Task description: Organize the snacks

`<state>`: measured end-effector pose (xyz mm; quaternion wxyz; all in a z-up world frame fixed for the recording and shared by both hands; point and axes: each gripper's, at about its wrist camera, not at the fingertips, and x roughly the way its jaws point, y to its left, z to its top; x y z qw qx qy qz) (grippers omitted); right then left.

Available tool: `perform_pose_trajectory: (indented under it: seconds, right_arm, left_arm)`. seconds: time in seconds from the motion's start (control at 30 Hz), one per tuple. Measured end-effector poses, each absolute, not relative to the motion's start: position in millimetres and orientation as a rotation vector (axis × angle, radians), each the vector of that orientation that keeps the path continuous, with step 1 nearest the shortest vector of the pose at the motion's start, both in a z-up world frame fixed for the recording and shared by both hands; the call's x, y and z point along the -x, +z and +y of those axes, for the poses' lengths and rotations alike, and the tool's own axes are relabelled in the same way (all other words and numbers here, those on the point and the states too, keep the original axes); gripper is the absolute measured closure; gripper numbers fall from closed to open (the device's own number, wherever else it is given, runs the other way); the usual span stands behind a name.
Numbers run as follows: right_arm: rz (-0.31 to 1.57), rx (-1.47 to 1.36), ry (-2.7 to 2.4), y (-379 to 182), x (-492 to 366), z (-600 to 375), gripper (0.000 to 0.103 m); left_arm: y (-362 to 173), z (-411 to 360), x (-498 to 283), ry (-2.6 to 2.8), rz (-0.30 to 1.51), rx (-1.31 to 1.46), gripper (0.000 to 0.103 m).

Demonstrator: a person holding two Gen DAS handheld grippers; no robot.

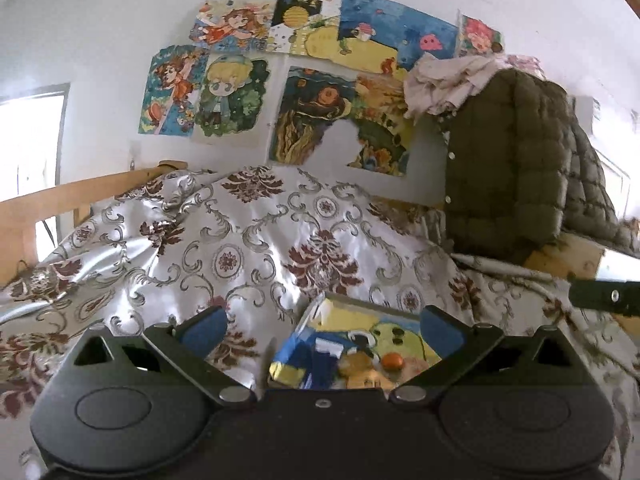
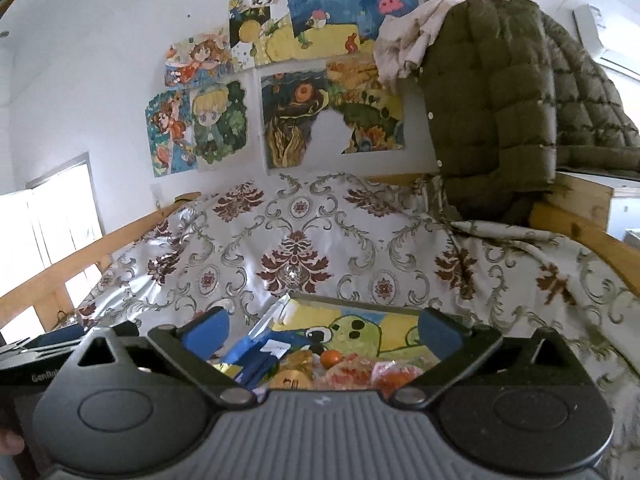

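Both grippers have their jaws spread wide, and nothing is held between them. Left gripper [image 1: 322, 328] hangs over the snacks, and right gripper [image 2: 324, 330] does too, with blue pads [image 2: 208, 334] showing on the fingers.

Under them sits a tray [image 2: 360, 326] with a yellow and green cartoon picture on it. It lies on the bed cover, low in both views. On the tray are the snacks: a blue packet [image 2: 256, 356], a small orange round thing [image 2: 331, 358], a gold-brown packet [image 2: 294, 372] and some red and orange wrapped bits [image 2: 360, 376]. They are bunched close together and partly hidden by the gripper body, so it is hard to say just what each one is.

Around the tray spreads a shiny white bed cover [image 1: 248, 232] with dark red and grey swirls. A wooden rail [image 1: 60, 196] runs along its left side. A puffy green coat [image 2: 492, 96] hangs on the right, with a pale cloth [image 2: 404, 40] on top of it. Bright drawings [image 1: 312, 76] are stuck on the white wall behind. At the left is a bright window [image 2: 52, 216].
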<state>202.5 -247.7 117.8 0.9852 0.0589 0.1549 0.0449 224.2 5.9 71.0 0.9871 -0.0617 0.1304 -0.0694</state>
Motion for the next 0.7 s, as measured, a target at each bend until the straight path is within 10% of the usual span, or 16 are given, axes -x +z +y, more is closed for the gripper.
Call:
perform_pose_trajectory:
  seconds: [0.7]
  right_arm:
    - [0.356, -0.123, 0.018, 70.6, -81.5, -262.5, 0.000]
  left_arm:
    - [36.3, -12.1, -113.4, -0.148, 0.371, 0.062, 0.001]
